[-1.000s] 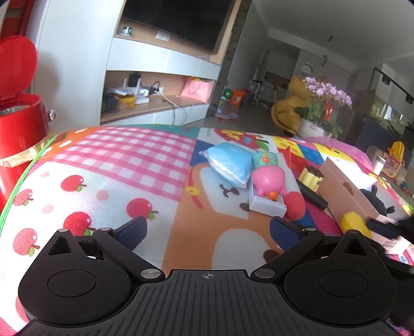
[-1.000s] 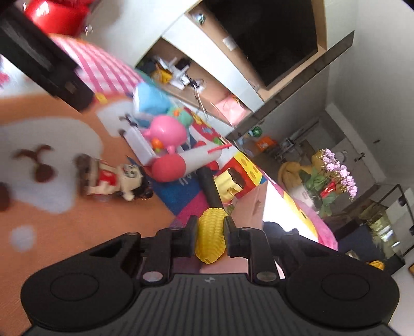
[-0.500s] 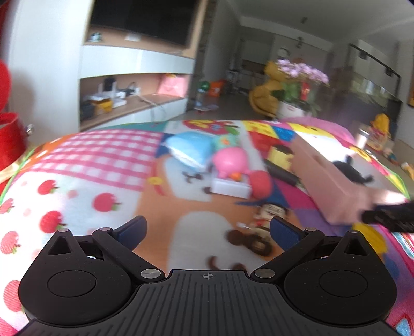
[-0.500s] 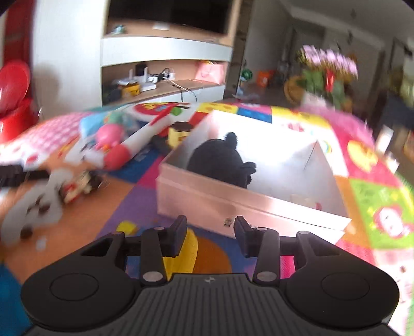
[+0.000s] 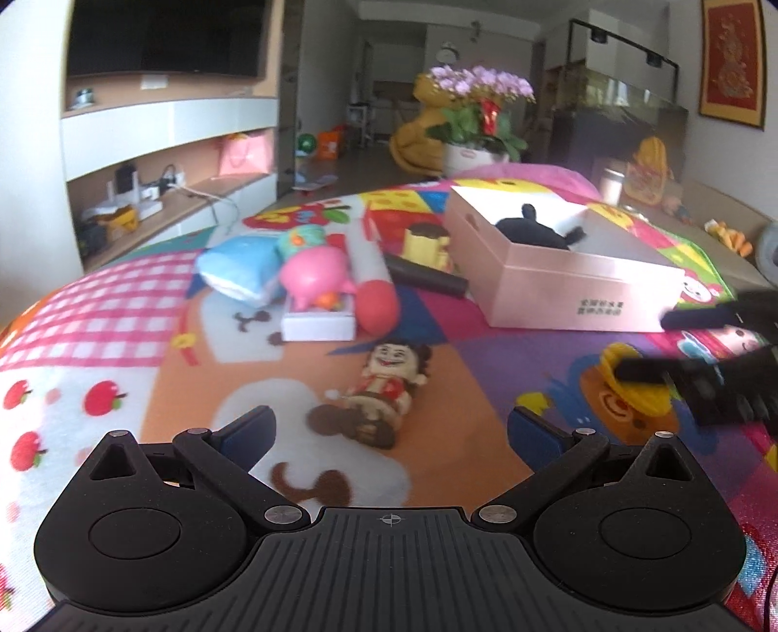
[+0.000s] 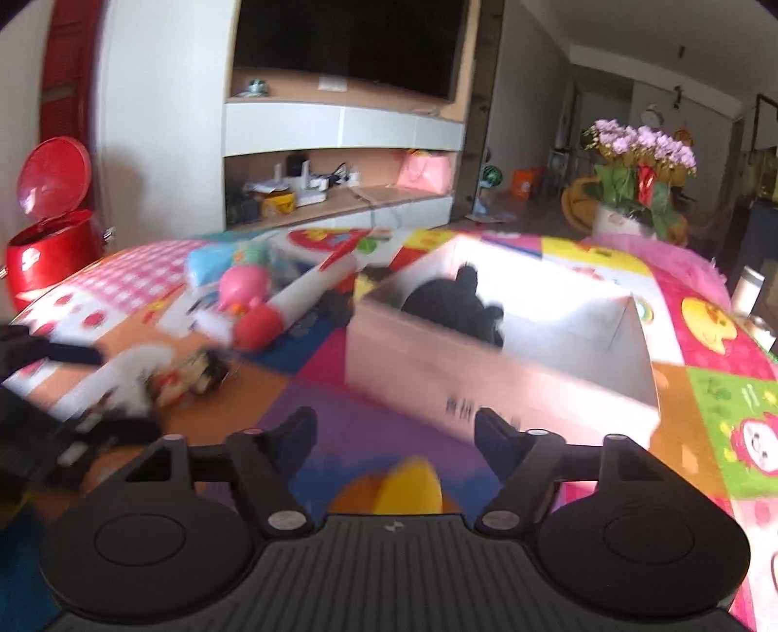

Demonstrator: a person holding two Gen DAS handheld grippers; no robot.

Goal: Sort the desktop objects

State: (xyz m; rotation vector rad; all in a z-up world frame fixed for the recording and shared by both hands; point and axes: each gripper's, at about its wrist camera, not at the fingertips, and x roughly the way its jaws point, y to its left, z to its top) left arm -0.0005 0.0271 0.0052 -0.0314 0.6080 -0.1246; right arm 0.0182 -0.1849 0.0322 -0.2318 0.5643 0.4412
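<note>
Home living room: wall-mounted TV [image 6: 350, 43] above shelf unit [image 6: 340, 160], potted orchids [image 5: 479, 112], cartoon play mat [image 5: 121, 311] strewn with toys.

Box [image 5: 559, 291] print, seemingly illegible.

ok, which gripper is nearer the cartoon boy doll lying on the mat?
Left. The cartoon boy doll lies just ahead of the left gripper, between its open fingers. The right gripper is off to the doll's right, over the yellow corn toy.
</note>
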